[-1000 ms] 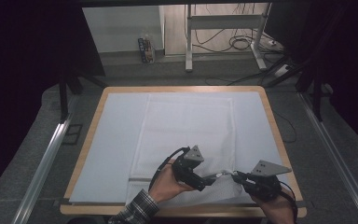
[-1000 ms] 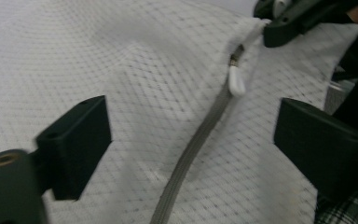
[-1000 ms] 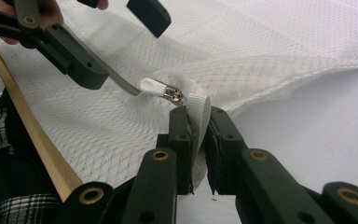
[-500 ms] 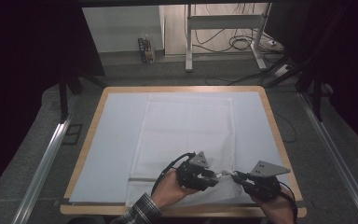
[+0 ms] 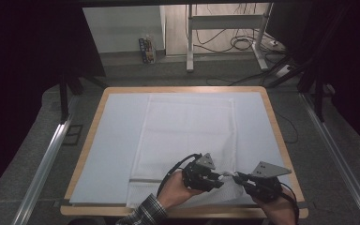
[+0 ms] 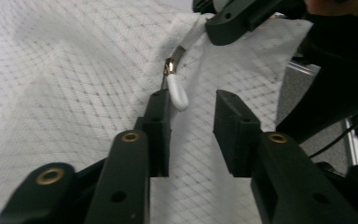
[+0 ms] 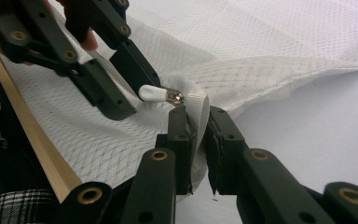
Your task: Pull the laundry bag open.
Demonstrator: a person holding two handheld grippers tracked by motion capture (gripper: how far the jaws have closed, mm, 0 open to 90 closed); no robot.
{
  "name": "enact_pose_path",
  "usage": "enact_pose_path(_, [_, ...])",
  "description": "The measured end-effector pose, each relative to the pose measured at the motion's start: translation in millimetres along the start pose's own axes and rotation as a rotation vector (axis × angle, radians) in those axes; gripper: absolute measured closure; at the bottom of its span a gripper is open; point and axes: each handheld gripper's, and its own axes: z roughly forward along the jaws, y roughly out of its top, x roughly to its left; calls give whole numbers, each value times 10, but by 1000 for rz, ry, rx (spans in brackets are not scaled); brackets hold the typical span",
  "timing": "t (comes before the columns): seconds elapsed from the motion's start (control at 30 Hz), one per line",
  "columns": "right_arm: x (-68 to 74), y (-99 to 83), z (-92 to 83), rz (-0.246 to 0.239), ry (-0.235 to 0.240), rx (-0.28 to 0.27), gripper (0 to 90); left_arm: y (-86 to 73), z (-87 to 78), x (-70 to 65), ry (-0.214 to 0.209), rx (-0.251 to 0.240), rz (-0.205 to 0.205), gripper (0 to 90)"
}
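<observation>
Item, zip-opening step: my right gripper point(image 7: 196, 122) pinches the mesh bag point(image 7: 270, 42) hem; left gripper point(image 6: 192, 122), jaws just closing yet apart, must next clamp the white zipper pull point(image 6: 177, 93) between them.

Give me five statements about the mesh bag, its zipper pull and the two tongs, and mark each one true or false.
1. The right tongs pinch a fold of the white mesh bag beside the zipper. True.
2. The zipper pull is red. False: it is white with a metal link.
3. The left tongs are clamped tight on the pull. False: their jaws have just been closing, but a gap remains and the pull lies by one jaw only.
4. The bag lies on a white sheet on a table with a wooden rim. True.
5. The two tongs work at the far edge of the table. False: in the high view they are at the near edge, close to the person.
</observation>
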Motion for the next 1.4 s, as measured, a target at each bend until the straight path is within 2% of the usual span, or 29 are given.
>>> enact_pose_path(0.13, [5,4,-2,2,-1,-3,792,21,33,16,13,-1,-40,682])
enact_pose_path(0.3, [7,8,-5,3,1,-7,792,48,68,15,40,4,-58,724])
enact_pose_path(0.43, [8,10,-5,4,3,-8,792,59,94,11,65,16,-52,808])
enact_pose_path(0.57, [6,9,-7,3,2,-8,792,66,105,9,61,16,-66,835])
enact_pose_path(0.73, [-1,8,-11,3,3,-7,792,45,100,35,33,6,-99,847])
enact_pose_path(0.8, [0,7,-7,3,4,-6,792,32,92,59,10,4,-121,851])
enact_pose_path(1.0, [0,10,-7,7,7,-3,798,25,65,60,4,-2,-119,868])
enact_pose_path(1.07, [-2,8,-7,11,9,-3,797,8,54,83,-24,-6,-148,868])
enact_pose_path(1.13, [-2,8,-5,10,9,-2,798,-6,43,98,-39,-12,-157,869])
enact_pose_path(1.2, [-2,9,-3,8,9,1,801,-16,32,98,-42,-16,-152,868])
enact_pose_path(1.27, [-4,9,-1,8,13,6,803,-24,25,94,-37,-23,-130,866])
enact_pose_path(1.4, [-12,6,-1,10,14,14,807,-44,6,121,-58,-40,-136,862])
